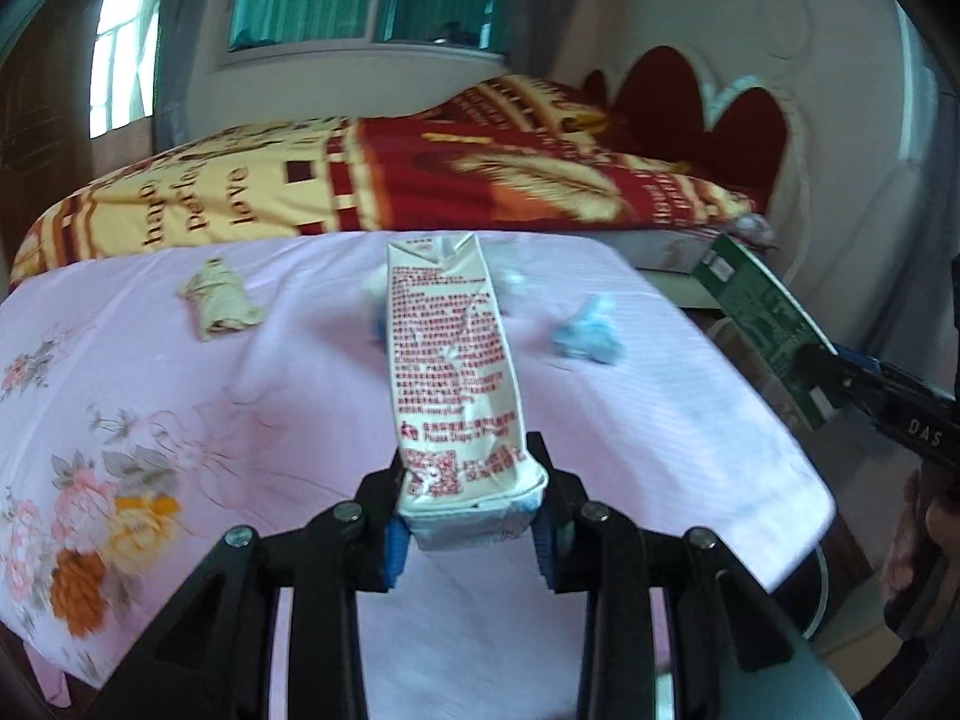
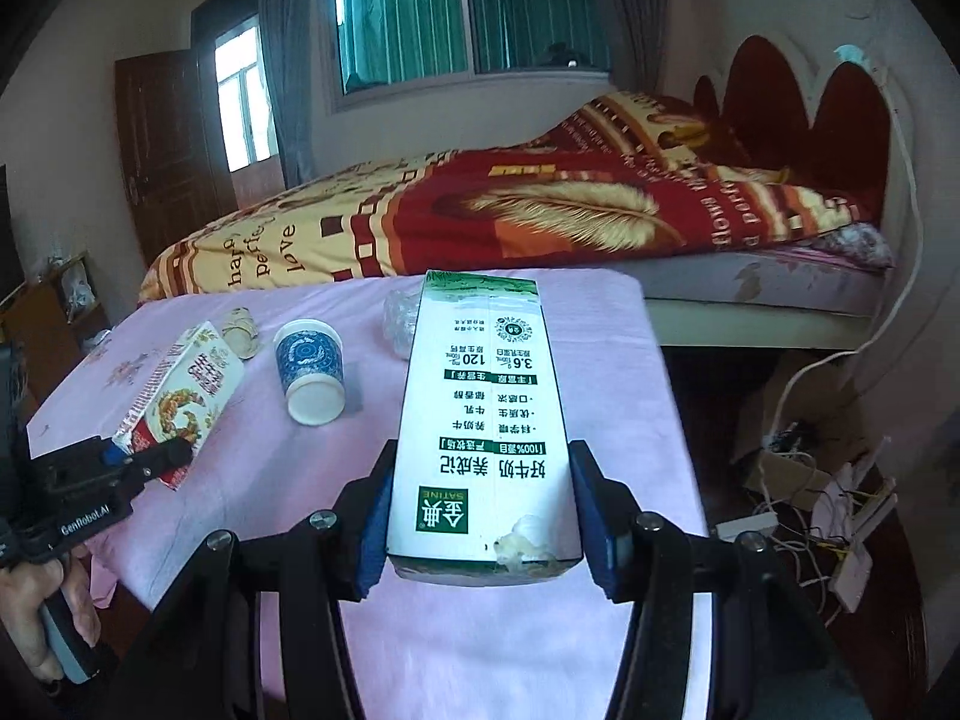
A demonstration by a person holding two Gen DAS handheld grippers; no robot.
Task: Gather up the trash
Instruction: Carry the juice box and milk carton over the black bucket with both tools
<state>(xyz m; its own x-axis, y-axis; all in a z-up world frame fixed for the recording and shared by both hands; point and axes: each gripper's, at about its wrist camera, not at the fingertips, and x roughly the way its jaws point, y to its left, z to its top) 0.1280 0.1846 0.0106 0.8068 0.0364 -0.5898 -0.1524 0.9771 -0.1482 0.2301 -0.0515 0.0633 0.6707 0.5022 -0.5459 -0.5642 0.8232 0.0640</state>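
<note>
My left gripper [image 1: 474, 516] is shut on the base of a white carton with red print [image 1: 450, 372], held above the pink-clothed table [image 1: 690, 420]. My right gripper [image 2: 483, 516] is shut on a green and white milk carton [image 2: 486, 420], pads pressing both its sides. The right wrist view shows the left gripper [image 2: 159, 459] at far left with the red-print carton [image 2: 180, 396]. The left wrist view shows the green carton [image 1: 762, 312] at the right edge. On the table lie a blue-patterned paper cup [image 2: 309, 369] on its side, a crumpled beige paper [image 1: 219, 300], clear plastic wrap [image 2: 399, 318] and a crumpled pale blue scrap [image 1: 585, 333].
A bed with a red and yellow quilt [image 2: 480, 222] stands close behind the table. Cables and a power strip [image 2: 840, 516] lie on the floor to the right. A dark wooden door [image 2: 168, 144] is at the back left. A hand [image 2: 54, 606] holds the left gripper's handle.
</note>
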